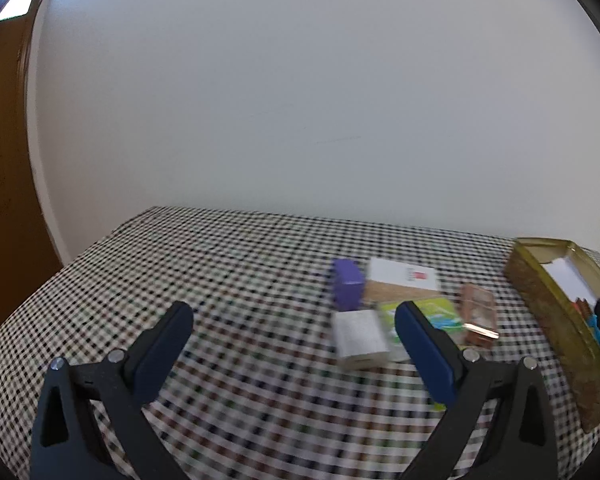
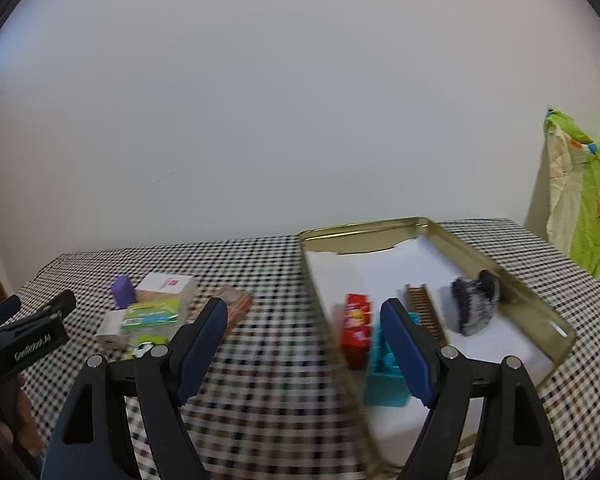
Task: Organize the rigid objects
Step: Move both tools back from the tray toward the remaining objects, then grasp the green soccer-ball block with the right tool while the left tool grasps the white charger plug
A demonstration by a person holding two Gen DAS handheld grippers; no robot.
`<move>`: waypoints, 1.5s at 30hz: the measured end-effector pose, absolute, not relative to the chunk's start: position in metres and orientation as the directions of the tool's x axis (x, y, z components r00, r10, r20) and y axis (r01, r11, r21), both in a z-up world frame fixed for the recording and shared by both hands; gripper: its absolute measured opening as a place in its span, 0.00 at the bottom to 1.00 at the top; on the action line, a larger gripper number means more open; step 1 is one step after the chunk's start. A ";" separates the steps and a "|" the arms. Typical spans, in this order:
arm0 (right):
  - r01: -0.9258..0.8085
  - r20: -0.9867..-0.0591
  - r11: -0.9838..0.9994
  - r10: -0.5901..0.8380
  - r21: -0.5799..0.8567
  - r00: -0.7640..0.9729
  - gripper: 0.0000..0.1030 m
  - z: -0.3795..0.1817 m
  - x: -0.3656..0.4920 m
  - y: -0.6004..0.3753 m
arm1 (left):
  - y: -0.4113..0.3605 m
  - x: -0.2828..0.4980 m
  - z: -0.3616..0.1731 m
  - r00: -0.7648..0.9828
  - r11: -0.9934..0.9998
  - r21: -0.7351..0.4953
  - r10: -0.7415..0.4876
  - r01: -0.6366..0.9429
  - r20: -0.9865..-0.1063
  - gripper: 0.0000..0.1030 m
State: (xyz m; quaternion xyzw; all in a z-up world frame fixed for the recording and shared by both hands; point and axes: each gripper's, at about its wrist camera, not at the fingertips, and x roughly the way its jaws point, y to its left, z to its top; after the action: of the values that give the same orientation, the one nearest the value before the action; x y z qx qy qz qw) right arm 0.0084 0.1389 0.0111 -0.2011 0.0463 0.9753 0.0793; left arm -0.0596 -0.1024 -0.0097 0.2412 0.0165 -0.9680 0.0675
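Both my left gripper (image 1: 294,316) and right gripper (image 2: 304,312) gape empty; the white box (image 1: 360,338) looks light and stiff, so I'd pinch its long sides.

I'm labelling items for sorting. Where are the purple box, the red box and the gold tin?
purple box (image 1: 346,284): left wrist view, on its front face.
red box (image 2: 357,330): right wrist view, on its front panel.
gold tin (image 2: 536,306): right wrist view, on its right wall.
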 end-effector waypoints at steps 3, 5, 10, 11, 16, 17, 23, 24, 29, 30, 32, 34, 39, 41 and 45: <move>-0.150 -0.417 -0.987 0.112 0.060 -0.902 0.78 0.009 0.004 0.126 | -0.116 -0.067 -0.011 -0.867 -0.988 -0.004 -0.136 0.157 -0.479 0.99; -0.132 -0.434 -0.989 0.091 0.066 -0.896 0.78 0.007 0.000 0.120 | -0.121 -0.072 -0.012 -0.863 -0.986 -0.001 -0.143 0.164 -0.484 0.99; -0.089 -0.481 -0.991 0.030 0.100 -0.876 0.78 0.001 -0.011 0.102 | -0.136 -0.076 -0.016 -0.844 -0.987 -0.021 -0.126 0.160 -0.522 0.99; -0.080 -0.489 -0.991 0.020 0.103 -0.872 0.78 0.000 -0.013 0.098 | -0.138 -0.077 -0.016 -0.841 -0.986 -0.011 -0.138 0.168 -0.523 0.99; -0.038 -0.549 -0.996 -0.013 0.081 -0.835 0.78 -0.007 -0.028 0.070 | -0.151 -0.084 -0.017 -0.833 -0.982 -0.003 -0.159 0.190 -0.531 0.99; -0.026 -0.566 -0.997 -0.021 0.075 -0.824 0.78 -0.009 -0.033 0.063 | -0.154 -0.086 -0.017 -0.830 -0.981 -0.003 -0.162 0.193 -0.534 0.99; 0.019 -0.641 -0.998 -0.057 0.066 -0.766 0.78 -0.019 -0.052 0.038 | -0.166 -0.099 -0.020 -0.802 -0.974 0.013 -0.192 0.225 -0.566 0.99; 0.021 -0.654 -0.998 -0.055 0.061 -0.754 0.78 -0.021 -0.056 0.035 | -0.168 -0.102 -0.021 -0.792 -0.974 0.010 -0.191 0.227 -0.580 0.99; 0.030 -0.717 -0.998 -0.065 0.060 -0.694 0.63 -0.033 -0.073 0.027 | -0.157 -0.101 -0.024 -0.777 -0.987 0.006 -0.128 0.158 -0.616 0.99; 0.033 -0.730 -0.998 -0.067 0.062 -0.680 0.54 -0.035 -0.075 0.026 | -0.151 -0.100 -0.024 -0.780 -0.991 0.019 -0.115 0.131 -0.615 0.99; 0.034 -0.753 -0.997 -0.076 0.071 -0.653 0.48 -0.039 -0.080 0.027 | -0.141 -0.098 -0.022 -0.789 -0.994 0.046 -0.105 0.097 -0.605 0.99; 0.033 -0.755 -0.996 -0.086 0.085 -0.650 0.48 -0.040 -0.080 0.029 | -0.133 -0.094 -0.020 -0.798 -0.996 0.060 -0.087 0.064 -0.596 0.99; 0.062 -0.756 -0.994 -0.107 0.088 -0.646 0.33 -0.040 -0.077 0.030 | -0.128 -0.090 -0.023 -0.777 -1.000 0.019 -0.022 0.012 -0.629 0.99; 0.064 -0.755 -0.994 -0.109 0.089 -0.647 0.33 -0.040 -0.075 0.036 | -0.128 -0.088 -0.023 -0.764 -1.000 -0.005 0.006 -0.003 -0.646 0.99; 0.050 -0.747 -0.995 -0.101 0.091 -0.657 0.33 -0.039 -0.074 0.050 | -0.117 -0.093 -0.026 -0.746 -1.000 0.001 0.018 -0.024 -0.666 0.99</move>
State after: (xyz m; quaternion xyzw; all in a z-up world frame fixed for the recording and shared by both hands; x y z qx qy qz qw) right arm -0.0740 0.0503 -0.0391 -0.4117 0.0314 0.9098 -0.0416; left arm -0.0930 -0.1173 -0.0256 0.3563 -0.0046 -0.9343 -0.0112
